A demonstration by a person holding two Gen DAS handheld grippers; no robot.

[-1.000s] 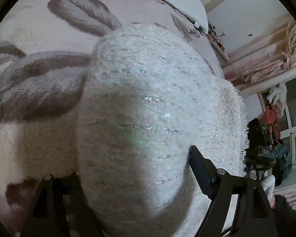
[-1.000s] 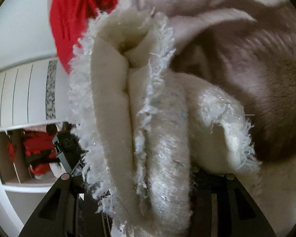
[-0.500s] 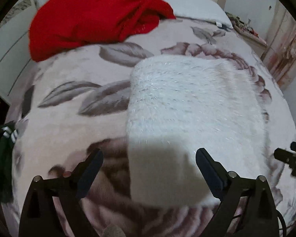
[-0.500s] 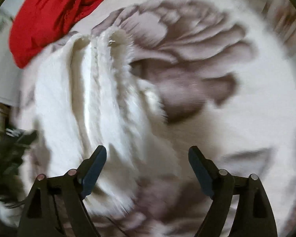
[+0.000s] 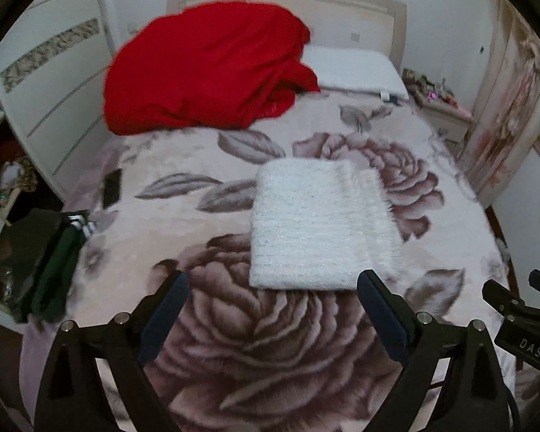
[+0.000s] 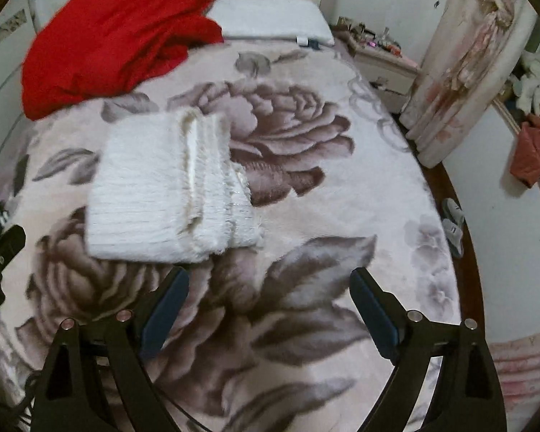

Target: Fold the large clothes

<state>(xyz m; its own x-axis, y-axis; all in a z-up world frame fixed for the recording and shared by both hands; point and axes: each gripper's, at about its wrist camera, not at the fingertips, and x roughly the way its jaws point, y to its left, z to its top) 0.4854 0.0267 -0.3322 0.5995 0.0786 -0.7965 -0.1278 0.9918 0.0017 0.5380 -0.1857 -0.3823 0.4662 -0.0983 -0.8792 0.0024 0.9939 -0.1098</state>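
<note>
A white fuzzy garment (image 5: 316, 223) lies folded into a neat rectangle on the rose-patterned bed blanket (image 5: 270, 342). It also shows in the right wrist view (image 6: 162, 194), with its stacked fold edges facing right. My left gripper (image 5: 271, 309) is open and empty, held above the blanket just short of the garment's near edge. My right gripper (image 6: 270, 306) is open and empty, held off the garment's near right corner. Part of the right gripper's body shows at the right edge of the left wrist view (image 5: 522, 324).
A crumpled red garment (image 5: 205, 68) lies at the head of the bed beside a white pillow (image 5: 356, 68). Dark clothes (image 5: 43, 255) sit off the left edge. A phone (image 5: 111, 187) lies on the blanket's left. A nightstand (image 6: 381, 57) and curtains (image 6: 464, 64) stand to the right.
Both grippers have let go of the white garment, opened, and pulled back and up. The garment now lies folded flat on the bed.
</note>
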